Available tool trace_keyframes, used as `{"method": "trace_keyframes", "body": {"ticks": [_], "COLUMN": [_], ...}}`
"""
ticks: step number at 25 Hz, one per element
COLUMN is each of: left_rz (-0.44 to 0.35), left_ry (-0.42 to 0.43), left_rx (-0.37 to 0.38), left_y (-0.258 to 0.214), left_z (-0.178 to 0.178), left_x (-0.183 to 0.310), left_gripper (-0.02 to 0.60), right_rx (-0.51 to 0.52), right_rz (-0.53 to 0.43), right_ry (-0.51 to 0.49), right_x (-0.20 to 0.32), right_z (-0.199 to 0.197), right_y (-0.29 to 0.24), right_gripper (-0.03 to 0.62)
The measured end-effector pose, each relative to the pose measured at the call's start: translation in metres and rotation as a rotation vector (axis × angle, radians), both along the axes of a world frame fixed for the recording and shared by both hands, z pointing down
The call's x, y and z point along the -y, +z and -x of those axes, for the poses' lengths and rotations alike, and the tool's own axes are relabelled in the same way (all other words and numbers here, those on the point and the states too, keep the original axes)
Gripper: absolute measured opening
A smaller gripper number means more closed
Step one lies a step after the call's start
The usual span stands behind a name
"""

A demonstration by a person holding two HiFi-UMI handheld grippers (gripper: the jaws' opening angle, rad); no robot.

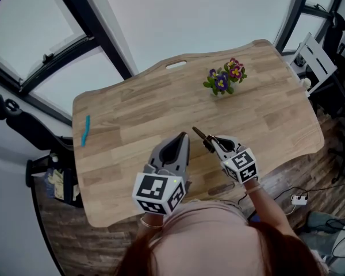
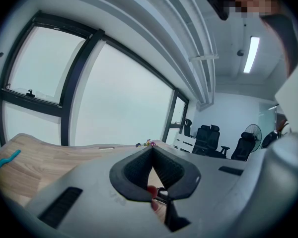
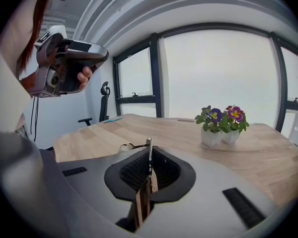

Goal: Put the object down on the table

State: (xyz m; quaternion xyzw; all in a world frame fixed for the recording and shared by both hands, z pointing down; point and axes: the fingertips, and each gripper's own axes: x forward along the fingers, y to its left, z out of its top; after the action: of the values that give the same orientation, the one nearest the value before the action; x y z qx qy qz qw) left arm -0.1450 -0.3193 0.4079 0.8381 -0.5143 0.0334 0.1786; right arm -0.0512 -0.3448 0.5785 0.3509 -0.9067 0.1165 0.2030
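My right gripper (image 1: 210, 141) is shut on a slim object (image 1: 199, 134) with a brown handle and a metal end, held just above the wooden table (image 1: 132, 125) near its front edge. In the right gripper view the object (image 3: 149, 150) stands edge-on between the pads, and a thin wire loop shows to its left. My left gripper (image 1: 181, 138) hovers close beside it on the left, its jaws shut with nothing between them. In the left gripper view the pads (image 2: 161, 165) meet at their tips (image 2: 152, 148).
Two small white pots of purple and pink flowers (image 1: 225, 78) stand at the table's far right. A blue strip (image 1: 85, 130) lies near the left edge. Office chairs and cables surround the table, and large windows lie behind it.
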Motion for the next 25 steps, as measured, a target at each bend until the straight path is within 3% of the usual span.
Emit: {"method": "trace_keyframes", "body": {"ticks": [25], "left_rz": [0.034], "left_ry": [-0.002], "left_rx": [-0.029], "left_y": [0.010], "left_z": [0.007], "left_x": [0.007], "left_gripper": [0.000], "right_rx": [-0.161], "right_rz": [0.032], "right_ry": [-0.006], "right_x": [0.014], "right_z": [0.000], "right_y": [0.053], "right_gripper": [0.002]}}
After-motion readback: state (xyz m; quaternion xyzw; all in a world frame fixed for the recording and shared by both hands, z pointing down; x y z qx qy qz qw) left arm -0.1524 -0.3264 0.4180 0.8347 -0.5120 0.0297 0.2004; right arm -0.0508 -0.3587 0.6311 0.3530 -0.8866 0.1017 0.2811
